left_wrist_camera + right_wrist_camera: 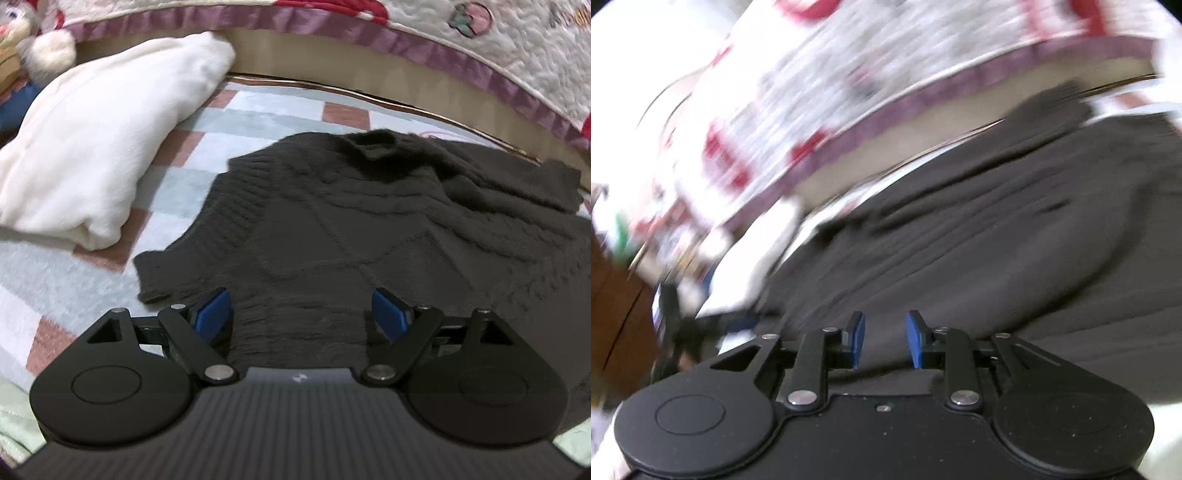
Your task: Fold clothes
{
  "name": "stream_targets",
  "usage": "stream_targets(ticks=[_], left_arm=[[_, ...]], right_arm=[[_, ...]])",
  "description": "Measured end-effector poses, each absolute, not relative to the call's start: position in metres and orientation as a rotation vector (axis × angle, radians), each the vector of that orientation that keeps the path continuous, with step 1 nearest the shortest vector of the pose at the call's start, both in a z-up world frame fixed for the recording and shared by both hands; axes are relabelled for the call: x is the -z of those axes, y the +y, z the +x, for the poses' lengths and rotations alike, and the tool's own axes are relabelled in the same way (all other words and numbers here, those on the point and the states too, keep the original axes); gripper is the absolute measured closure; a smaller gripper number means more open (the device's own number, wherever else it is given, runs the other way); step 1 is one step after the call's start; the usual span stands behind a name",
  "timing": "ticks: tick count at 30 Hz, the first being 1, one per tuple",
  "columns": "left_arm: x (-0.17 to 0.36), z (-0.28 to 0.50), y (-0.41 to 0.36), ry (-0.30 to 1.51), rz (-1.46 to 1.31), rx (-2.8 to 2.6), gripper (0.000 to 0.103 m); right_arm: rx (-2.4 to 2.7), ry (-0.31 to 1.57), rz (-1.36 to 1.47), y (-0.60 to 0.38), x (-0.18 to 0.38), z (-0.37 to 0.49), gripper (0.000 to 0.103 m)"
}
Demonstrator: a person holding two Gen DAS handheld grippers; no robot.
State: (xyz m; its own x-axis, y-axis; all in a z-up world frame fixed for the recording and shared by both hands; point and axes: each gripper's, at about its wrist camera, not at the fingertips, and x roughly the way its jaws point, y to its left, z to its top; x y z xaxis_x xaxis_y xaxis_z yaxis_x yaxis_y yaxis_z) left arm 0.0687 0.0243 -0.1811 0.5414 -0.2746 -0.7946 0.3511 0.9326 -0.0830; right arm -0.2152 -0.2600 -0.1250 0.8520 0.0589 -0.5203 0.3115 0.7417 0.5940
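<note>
Left wrist view: the left gripper hangs spread wide and empty over a dark knit sweater lying flat on the checked blanket. Right gripper stands narrowly parted, holding nothing, above the sweater.

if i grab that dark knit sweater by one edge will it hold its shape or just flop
Probably flop: the dark knit sweater lies limp with folds and a bunched collar. Its thick cable knit suggests some weight, so it would likely sag and stretch. The fuzzy checked blanket under it may drag on it rather than let it slide.
</note>
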Motion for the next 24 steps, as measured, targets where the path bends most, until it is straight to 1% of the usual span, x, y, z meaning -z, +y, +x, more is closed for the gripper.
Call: stream_targets(ticks=[3,7,11,14,16,17,18,20,24], left_arm=[[0.184,0.069,0.019,0.927,0.1,0.374,0.019],[0.184,0.067,0.018,0.927,0.097,0.377,0.019],[0.184,0.066,0.019,0.928,0.076,0.389,0.019],[0.182,0.064,0.021,0.924,0.052,0.394,0.019],[0.181,0.063,0.022,0.933,0.017,0.401,0.016],[0.181,0.063,0.023,0.94,-0.003,0.406,0.013],[0.181,0.063,0.023,0.942,-0.018,0.41,0.013],[0.177,0.061,0.019,0.927,-0.017,0.416,0.013],[0.163,0.056,0.017,0.883,-0.043,0.485,0.015]], right_arm=[[0.176,0.495,0.786,-0.282,0.121,-0.241,0.071],[0.179,0.407,0.9,-0.276,0.135,-0.258,0.071],[0.223,0.47,0.877,-0.265,0.143,-0.254,0.071],[0.253,0.487,0.848,-0.268,0.132,-0.25,0.071],[0.279,0.489,0.823,-0.274,0.121,-0.245,0.066],[0.293,0.484,0.807,-0.277,0.116,-0.243,0.061],[0.301,0.465,0.792,-0.281,0.112,-0.239,0.059],[0.285,0.455,0.814,-0.287,0.113,-0.23,0.059],[0.234,0.523,0.767,-0.292,0.108,-0.199,0.059]])
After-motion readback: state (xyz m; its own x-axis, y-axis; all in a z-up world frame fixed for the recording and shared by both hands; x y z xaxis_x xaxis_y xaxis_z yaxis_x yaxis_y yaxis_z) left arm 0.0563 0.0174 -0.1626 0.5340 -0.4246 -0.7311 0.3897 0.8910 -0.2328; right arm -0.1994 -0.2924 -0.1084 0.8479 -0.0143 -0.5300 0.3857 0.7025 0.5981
